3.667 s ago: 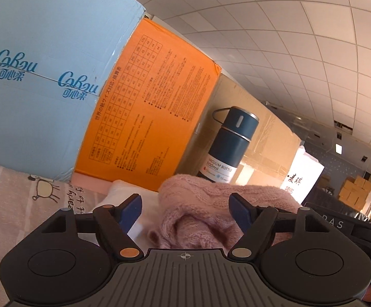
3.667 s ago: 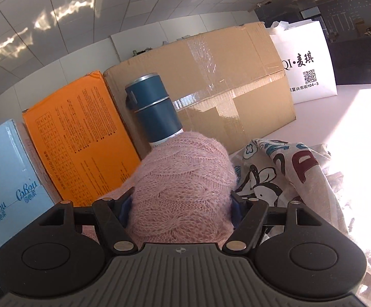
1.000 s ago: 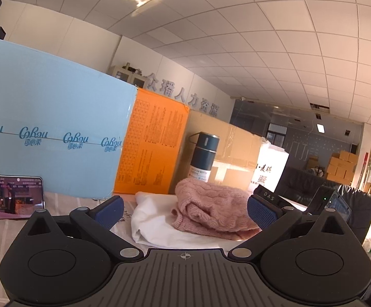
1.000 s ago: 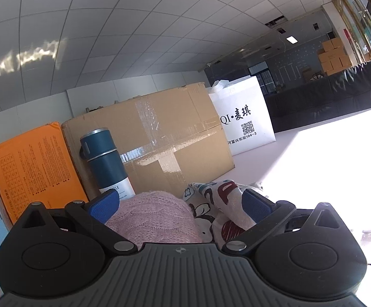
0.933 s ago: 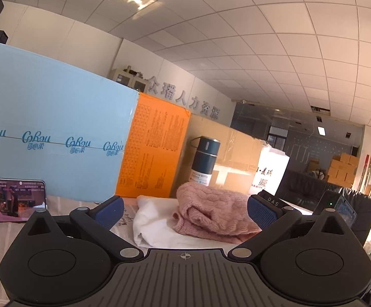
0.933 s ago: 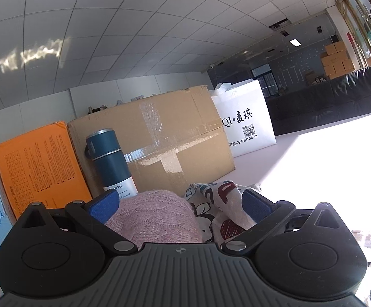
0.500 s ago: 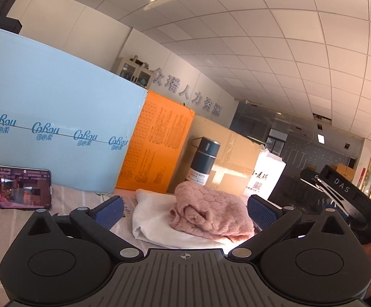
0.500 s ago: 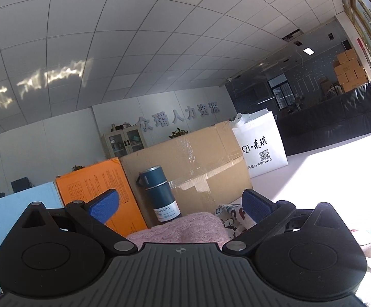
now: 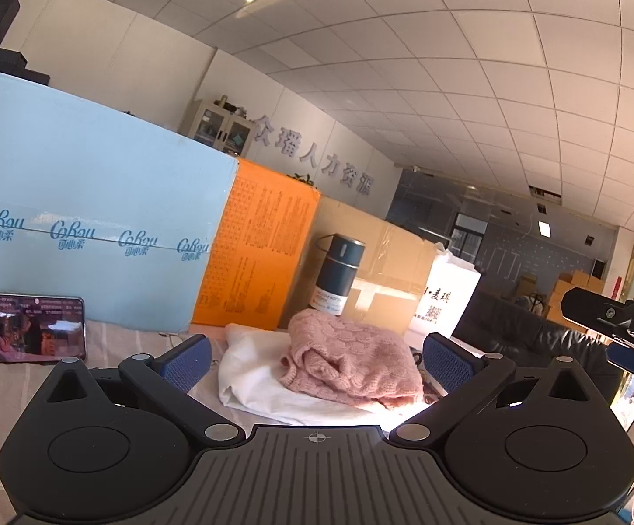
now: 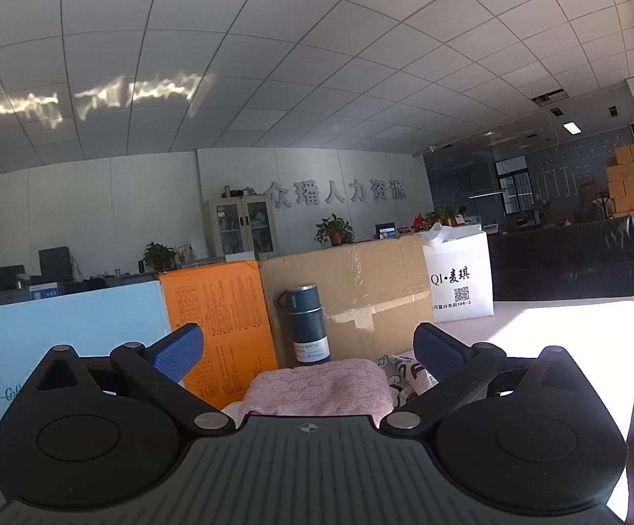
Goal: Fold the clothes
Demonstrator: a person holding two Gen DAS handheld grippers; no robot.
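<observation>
Left tongs (image 9: 315,358) spread wide, gripping nothing. Right tongs (image 10: 308,348) also wide, nothing between the pads. Folded pink cable-knit sweater (image 9: 350,365) sits on top of a folded white garment (image 9: 251,378), ahead of both tongs. Printed cartoon-pattern cloth (image 10: 406,376) just beside the sweater on its right. Dark blue vacuum bottle (image 9: 339,273) upright behind the pile, against a brown cardboard box (image 9: 387,280).

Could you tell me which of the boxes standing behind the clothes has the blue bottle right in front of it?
The plain brown cardboard box: the blue bottle stands against its taped face, right of the orange box and the light blue box.
</observation>
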